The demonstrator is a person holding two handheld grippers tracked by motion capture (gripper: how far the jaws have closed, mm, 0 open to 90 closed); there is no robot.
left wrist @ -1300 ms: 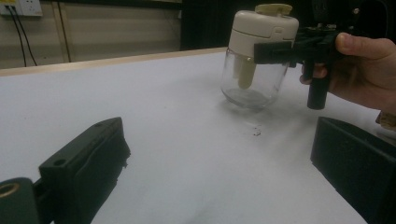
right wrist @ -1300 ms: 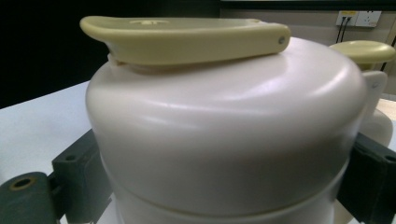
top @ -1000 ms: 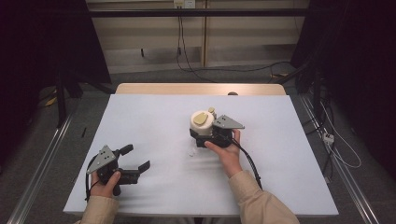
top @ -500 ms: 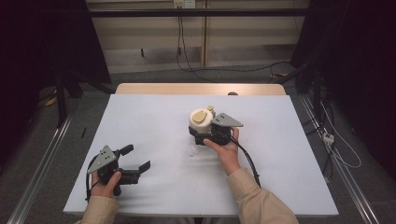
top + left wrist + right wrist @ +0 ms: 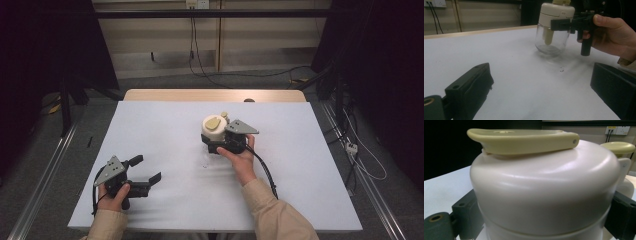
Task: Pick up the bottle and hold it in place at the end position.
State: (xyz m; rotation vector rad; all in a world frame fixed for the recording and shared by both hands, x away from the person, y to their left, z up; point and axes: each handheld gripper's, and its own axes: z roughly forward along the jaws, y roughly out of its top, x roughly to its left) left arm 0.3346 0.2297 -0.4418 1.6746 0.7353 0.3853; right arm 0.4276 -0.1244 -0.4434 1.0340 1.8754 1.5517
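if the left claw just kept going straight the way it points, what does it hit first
Probably the glass jar held in the right claw; before that only bare white table lies ahead. Depth is hard to judge.

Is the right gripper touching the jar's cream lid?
Touching: in the right gripper view the right gripper has both black jaws pressed against the sides of the cream lid.

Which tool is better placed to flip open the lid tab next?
Left, probably. The right tool is clamped on the clear glass jar's cream plastic lid, steadying it. The left tool is open with nothing in it, but sits well away from the jar near the table's front-left corner.
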